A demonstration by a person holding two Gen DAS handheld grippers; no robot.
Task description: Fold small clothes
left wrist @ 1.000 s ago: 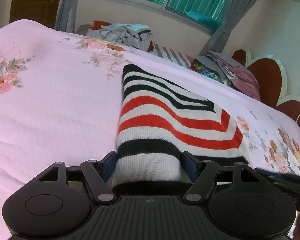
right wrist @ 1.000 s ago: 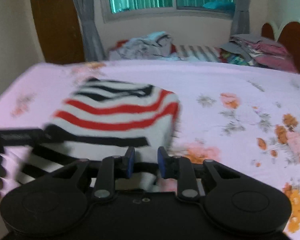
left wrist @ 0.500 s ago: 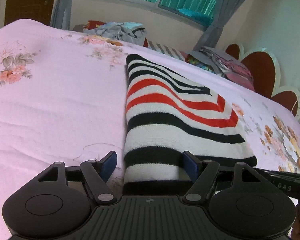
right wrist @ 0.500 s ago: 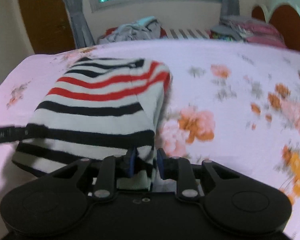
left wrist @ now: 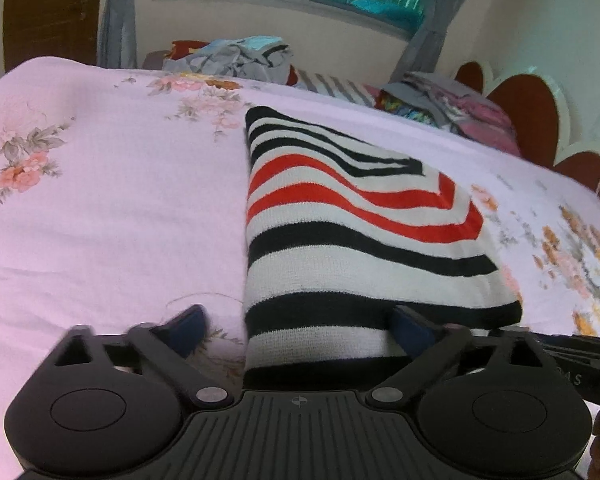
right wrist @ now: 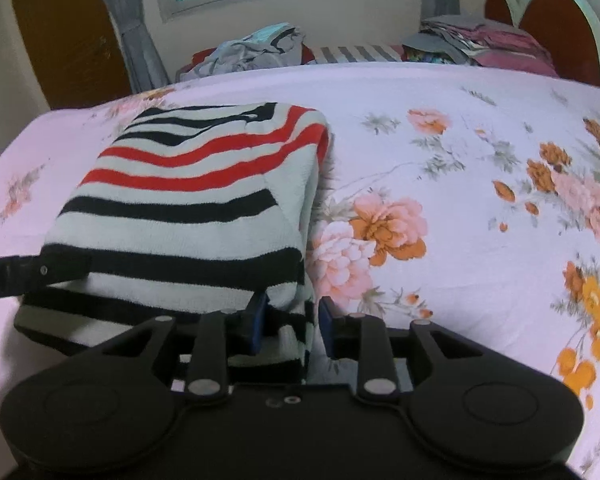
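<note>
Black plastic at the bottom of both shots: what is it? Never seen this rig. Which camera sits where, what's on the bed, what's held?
There is no robot arm here. A person holds a two-finger gripper in each hand, and a fisheye camera on each looks along its fingers. The left wrist view shows the left gripper, open wide astride the near edge of a folded striped sweater. The right wrist view shows the right gripper, narrow around a fold at the sweater's near corner. I cannot tell whether it pinches. The sweater lies on a pink floral bedsheet, with loose clothes piled beyond.
</note>
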